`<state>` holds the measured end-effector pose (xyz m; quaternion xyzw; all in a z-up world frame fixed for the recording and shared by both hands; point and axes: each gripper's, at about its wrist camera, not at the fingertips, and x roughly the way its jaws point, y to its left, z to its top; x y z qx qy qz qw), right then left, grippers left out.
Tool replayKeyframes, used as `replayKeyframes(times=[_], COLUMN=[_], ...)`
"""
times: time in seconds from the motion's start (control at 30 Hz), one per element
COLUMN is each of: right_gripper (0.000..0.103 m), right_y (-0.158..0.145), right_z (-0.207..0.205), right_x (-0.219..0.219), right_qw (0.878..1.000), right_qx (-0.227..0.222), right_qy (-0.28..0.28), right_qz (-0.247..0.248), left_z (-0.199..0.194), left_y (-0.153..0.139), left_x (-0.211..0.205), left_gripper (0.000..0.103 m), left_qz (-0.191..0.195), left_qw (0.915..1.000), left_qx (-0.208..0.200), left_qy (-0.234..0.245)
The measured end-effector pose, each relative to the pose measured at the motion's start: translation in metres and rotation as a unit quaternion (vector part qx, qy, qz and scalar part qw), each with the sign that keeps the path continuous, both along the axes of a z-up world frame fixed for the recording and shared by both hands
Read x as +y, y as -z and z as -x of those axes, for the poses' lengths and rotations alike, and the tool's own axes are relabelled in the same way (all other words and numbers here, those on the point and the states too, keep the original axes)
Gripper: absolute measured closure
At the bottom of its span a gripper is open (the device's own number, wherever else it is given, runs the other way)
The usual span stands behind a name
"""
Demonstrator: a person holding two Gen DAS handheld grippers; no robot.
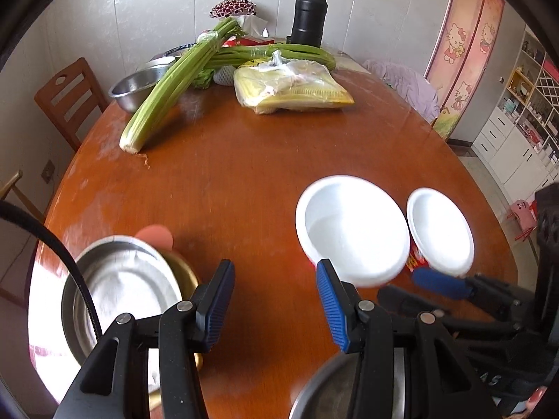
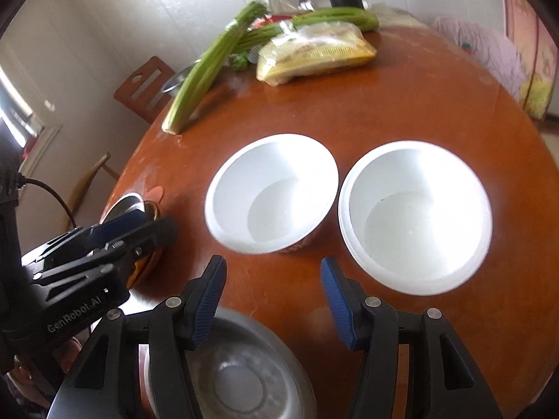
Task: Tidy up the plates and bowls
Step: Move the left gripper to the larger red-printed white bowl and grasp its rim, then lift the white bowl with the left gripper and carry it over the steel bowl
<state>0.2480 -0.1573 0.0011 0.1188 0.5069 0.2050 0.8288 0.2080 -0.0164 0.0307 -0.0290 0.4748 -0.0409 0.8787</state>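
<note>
Two white round bowls (image 2: 272, 192) (image 2: 415, 216) are sitting just beside each other on the round reddish-brown wooden surface (image 2: 384, 97). The left claw (image 1: 276, 300) is hovering partly spread and gripping nothing, beside a shiny steel bowl (image 1: 118, 286) resting in a golden dish. The right claw (image 2: 272, 300) is likewise hanging partly spread and bare above another steel bowl (image 2: 241, 377) at the near edge.

A round wooden table (image 2: 401, 104) carries two white bowls (image 2: 272, 192), celery (image 1: 174, 80), steel bowls (image 1: 118, 293).
</note>
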Motion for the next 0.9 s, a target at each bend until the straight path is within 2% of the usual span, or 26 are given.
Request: replayKeyframes(times=[0.1,0.23,0.53,0.67,0.7,0.9], right_gripper=[0.049,0.05,0.062,0.069,0.071,0.072], right_y=[0.007,0.009,0.011,0.011,0.012,0.012], right_z=[-0.011,-0.02,-0.034,-0.036,-0.038,-0.037], right_x=[-0.001,-0.001,0.009,0.011,0.012,0.015], right_qw=[1.0,1.0,1.0,0.999,0.999,0.998], right_qx=[0.016,0.017,-0.002,-0.013,-0.015,-0.026], right_qy=[0.009,0.013,0.009,0.003,0.002,-0.005], right_qz=[-0.012,-0.016,0.019,0.032,0.034,0.048], left_z=[-0.015,-0.034,-0.064,-0.071,-0.072,-0.071], left_y=[0.002,0.009,0.026,0.039,0.043,0.045], left_x=[-0.001,-0.003,-0.012,-0.015,-0.016,-0.016], left_gripper=[0.055,0.055,0.055,0.07,0.079,0.082], left_qz=[-0.003,-0.001,0.017,0.027,0.029,0.038], left_qw=[1.0,0.9999,0.9992,0.9981,0.9977,0.9969], left_qx=[0.003,0.015,0.032,0.051,0.057,0.064], left_qy=[0.002,0.007,0.015,0.023,0.024,0.026])
